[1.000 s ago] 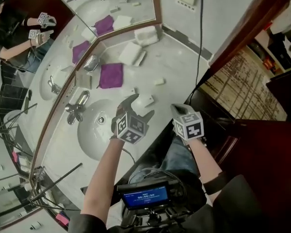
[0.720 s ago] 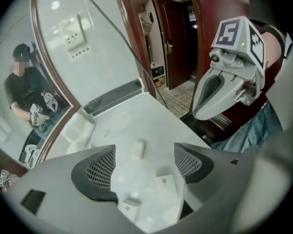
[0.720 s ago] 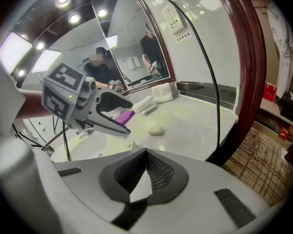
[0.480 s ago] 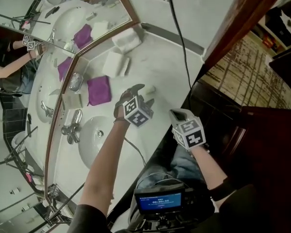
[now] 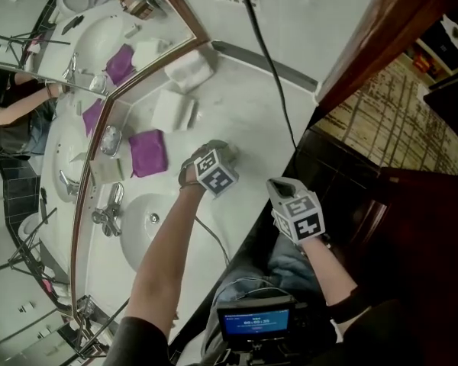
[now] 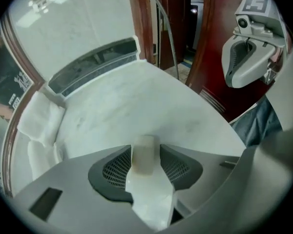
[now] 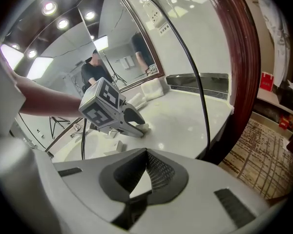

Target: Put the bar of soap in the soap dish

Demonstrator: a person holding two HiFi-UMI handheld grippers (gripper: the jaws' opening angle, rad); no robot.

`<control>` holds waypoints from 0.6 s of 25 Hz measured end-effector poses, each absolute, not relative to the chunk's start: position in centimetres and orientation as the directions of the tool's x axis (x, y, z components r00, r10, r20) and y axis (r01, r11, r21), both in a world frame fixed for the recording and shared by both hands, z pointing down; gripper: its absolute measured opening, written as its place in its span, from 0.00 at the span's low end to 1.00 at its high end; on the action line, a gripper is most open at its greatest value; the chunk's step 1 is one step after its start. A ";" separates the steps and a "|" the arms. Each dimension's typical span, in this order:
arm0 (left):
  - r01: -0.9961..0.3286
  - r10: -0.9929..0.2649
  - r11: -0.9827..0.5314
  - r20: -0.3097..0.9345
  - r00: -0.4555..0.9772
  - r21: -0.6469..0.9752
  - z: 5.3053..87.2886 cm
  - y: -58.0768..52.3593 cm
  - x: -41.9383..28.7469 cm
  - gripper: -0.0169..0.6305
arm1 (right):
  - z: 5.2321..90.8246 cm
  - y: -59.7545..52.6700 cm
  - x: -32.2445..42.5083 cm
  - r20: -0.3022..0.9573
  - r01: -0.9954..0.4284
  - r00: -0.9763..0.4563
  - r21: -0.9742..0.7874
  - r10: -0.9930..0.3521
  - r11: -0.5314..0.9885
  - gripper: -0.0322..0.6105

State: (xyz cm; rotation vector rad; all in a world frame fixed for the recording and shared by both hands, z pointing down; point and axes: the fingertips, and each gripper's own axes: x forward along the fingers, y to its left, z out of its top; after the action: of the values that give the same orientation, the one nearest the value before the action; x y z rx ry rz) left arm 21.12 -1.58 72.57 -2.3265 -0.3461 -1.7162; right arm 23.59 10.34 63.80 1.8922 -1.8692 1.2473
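Down steeply onto the marble countertop with the left gripper, jaws just closed inward to pinch the bar of soap by its sides, flat on the stone. Holding the right gripper shut and empty near the counter's edge. Cannot single out the soap dish with certainty. Likely trouble: squirting the slick bar out through too hard a squeeze near its end, or losing it into the sink basin on the carry from a shallow hold.

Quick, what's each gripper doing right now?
Left gripper: jaws have just been closing, pads now on the bar of soap.
Right gripper: shut, holding nothing.
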 end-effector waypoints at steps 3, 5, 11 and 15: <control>0.312 0.069 -0.950 0.954 0.293 -0.027 72.5 -1.3 21.2 0.23 | 64.1 10.5 24.0 0.674 -0.897 -0.154 -0.402 -0.722 -0.183 0.08; 0.285 0.060 -0.958 0.948 0.312 -0.033 72.4 -1.3 21.3 0.23 | 64.5 10.7 24.1 0.677 -0.900 -0.153 -0.396 -0.720 -0.182 0.08; 0.128 0.052 -0.992 0.893 0.447 -0.007 69.6 -2.0 23.1 0.22 | 64.5 10.0 24.6 0.681 -0.910 -0.155 -0.380 -0.715 -0.164 0.08; -0.014 -0.006 -1.000 0.797 0.604 0.004 65.1 -3.4 24.6 0.22 | 63.5 8.5 25.2 0.675 -0.919 -0.155 -0.367 -0.722 -0.146 0.08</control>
State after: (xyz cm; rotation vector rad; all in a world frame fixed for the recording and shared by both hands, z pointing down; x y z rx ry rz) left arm 24.63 -3.38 65.07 -2.8217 0.0173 -1.4029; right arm 25.24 8.53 63.54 1.8650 -1.8748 1.1871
